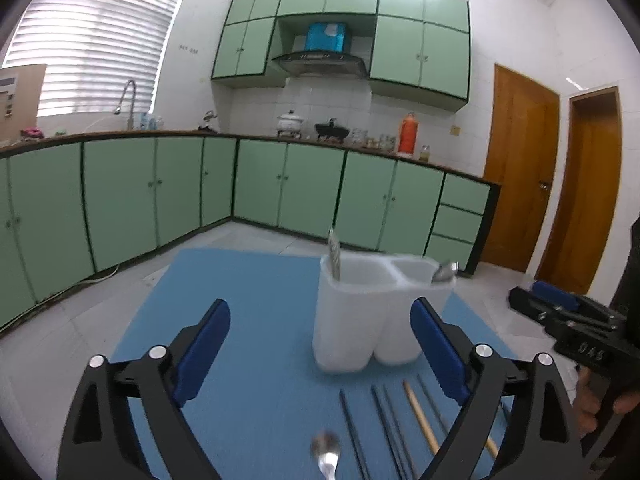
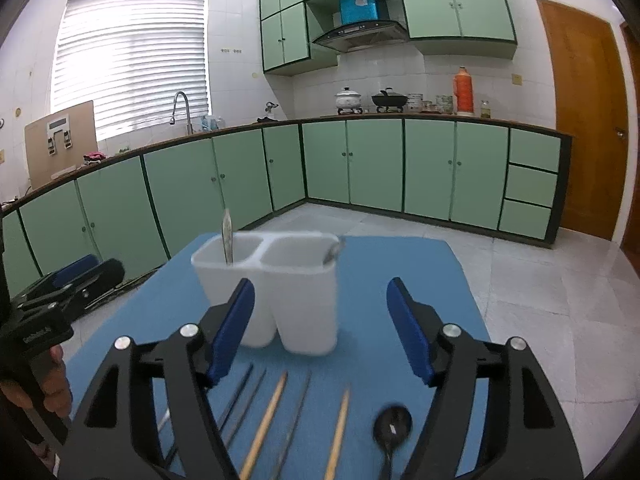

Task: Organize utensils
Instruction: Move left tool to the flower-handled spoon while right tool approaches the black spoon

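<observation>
A white two-compartment utensil holder (image 1: 360,316) (image 2: 280,292) stands on a blue mat (image 1: 256,304) (image 2: 400,280). A metal utensil handle (image 1: 334,254) (image 2: 228,240) sticks up from its left compartment, and a spoon (image 1: 445,271) (image 2: 335,252) leans in the right one. Near the mat's front lie several dark and wooden chopsticks (image 1: 420,416) (image 2: 272,412), a silver spoon (image 1: 326,454) and a black spoon (image 2: 392,428). My left gripper (image 1: 320,356) is open and empty above them. My right gripper (image 2: 320,332) is open and empty just in front of the holder.
The mat lies on a pale tiled surface (image 2: 560,300). Green kitchen cabinets (image 1: 160,192) run along the far walls, with wooden doors (image 1: 520,160) to the right. The right gripper (image 1: 576,320) shows at the right of the left view, the left gripper (image 2: 60,292) at the left of the right view.
</observation>
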Demonstrator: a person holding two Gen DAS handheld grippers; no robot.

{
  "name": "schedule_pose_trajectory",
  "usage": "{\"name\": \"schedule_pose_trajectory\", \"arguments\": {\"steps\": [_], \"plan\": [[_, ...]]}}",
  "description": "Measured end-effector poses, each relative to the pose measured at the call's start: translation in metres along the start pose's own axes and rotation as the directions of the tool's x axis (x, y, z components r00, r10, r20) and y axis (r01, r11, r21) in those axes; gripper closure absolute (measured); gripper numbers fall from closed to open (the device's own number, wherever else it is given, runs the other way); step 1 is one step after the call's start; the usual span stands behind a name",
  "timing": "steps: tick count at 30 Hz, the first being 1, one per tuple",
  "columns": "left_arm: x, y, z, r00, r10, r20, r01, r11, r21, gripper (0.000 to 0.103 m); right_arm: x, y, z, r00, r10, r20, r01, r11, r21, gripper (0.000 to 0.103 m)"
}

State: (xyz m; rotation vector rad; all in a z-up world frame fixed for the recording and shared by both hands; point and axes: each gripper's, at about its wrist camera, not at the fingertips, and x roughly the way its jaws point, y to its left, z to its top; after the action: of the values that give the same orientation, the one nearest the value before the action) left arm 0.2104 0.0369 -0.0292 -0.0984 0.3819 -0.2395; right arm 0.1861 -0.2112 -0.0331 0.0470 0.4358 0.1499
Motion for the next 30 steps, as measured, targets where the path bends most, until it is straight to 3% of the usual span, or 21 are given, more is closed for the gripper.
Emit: {"name": "schedule_pose_trajectory", "arguments": {"steps": [5,12,16,23,30], "plan": [[-0.019,-0.002,-0.029,0.996,0.070,-0.059,-0.067,0.997,0.038,0.011,-0.024,-0.015,-0.030,0.998,-0.038,-0.043,0.040,0.999,0.024,0.030],[-0.032,0.000,-0.066,0.984,0.108,-0.143,-0.103,0.994,0.046,0.011,-0.034,-0.031,-0.084,0.986,-0.086,-0.143,0.096,0.993,0.064,0.030],[-0.031,-0.002,-0.082,0.974,0.128,-0.185,-0.118,0.991,0.064,0.011,-0.028,-0.038,-0.109,0.974,-0.103,-0.201,0.119,0.990,0.070,0.043],[-0.018,-0.001,-0.089,0.959,0.143,-0.244,-0.129,0.989,0.073,0.011,0.002,-0.047,-0.106,0.958,-0.083,-0.275,0.118,0.987,0.111,0.052],[0.002,0.003,-0.087,0.938,0.128,-0.321,-0.112,0.991,0.067,0.012,0.008,-0.048,-0.101,0.958,-0.070,-0.279,0.107,0.987,0.118,0.052]]}}
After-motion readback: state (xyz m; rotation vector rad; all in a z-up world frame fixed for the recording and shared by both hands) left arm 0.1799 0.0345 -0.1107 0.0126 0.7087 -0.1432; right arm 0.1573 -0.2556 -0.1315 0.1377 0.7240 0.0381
